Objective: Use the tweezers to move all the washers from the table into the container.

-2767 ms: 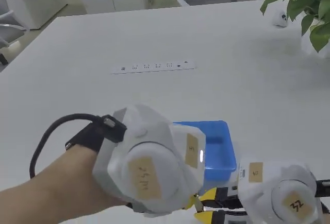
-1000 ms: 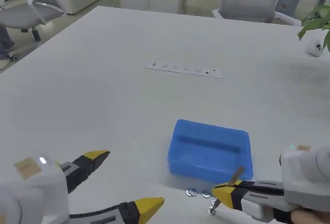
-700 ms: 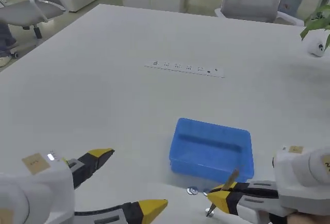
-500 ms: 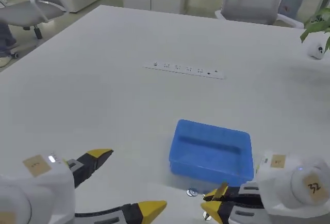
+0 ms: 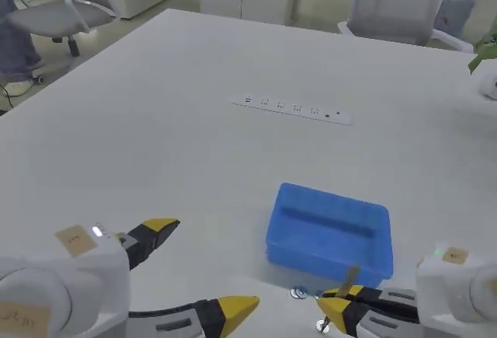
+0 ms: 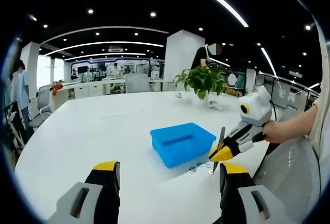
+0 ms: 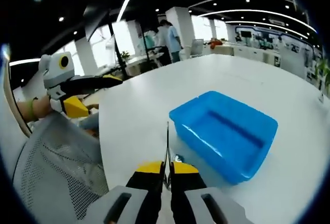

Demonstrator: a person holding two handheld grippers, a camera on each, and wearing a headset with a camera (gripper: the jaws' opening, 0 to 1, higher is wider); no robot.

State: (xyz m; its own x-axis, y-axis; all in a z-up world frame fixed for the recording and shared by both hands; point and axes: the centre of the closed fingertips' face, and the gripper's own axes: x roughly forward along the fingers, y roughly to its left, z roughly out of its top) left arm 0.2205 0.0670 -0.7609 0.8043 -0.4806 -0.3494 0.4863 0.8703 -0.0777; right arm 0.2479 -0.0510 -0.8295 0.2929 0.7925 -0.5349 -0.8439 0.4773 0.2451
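A blue container [image 5: 330,233] sits on the white table [image 5: 194,144]. Just in front of it lie small metal washers [image 5: 299,294], also visible as washers [image 6: 193,169] in the left gripper view. My right gripper [image 5: 339,302] is shut on thin tweezers [image 5: 349,280], whose tip points down by a washer [image 5: 322,325] at the table's near edge. In the right gripper view the tweezers [image 7: 167,144] reach toward a washer [image 7: 178,158] beside the container [image 7: 224,131]. My left gripper [image 5: 198,268] hovers open and holds nothing, left of the container [image 6: 180,142].
A white power strip [image 5: 291,110] lies flat across the table's middle. Office chairs [image 5: 54,8] stand beyond the far edge. A potted plant [image 6: 201,80] stands at one end of the table. The table's near edge is close to the washers.
The left gripper has dropped from in front of the container to the lower left, with its jaws open. The right gripper with the tweezers stays by the washers. The head view has shifted.
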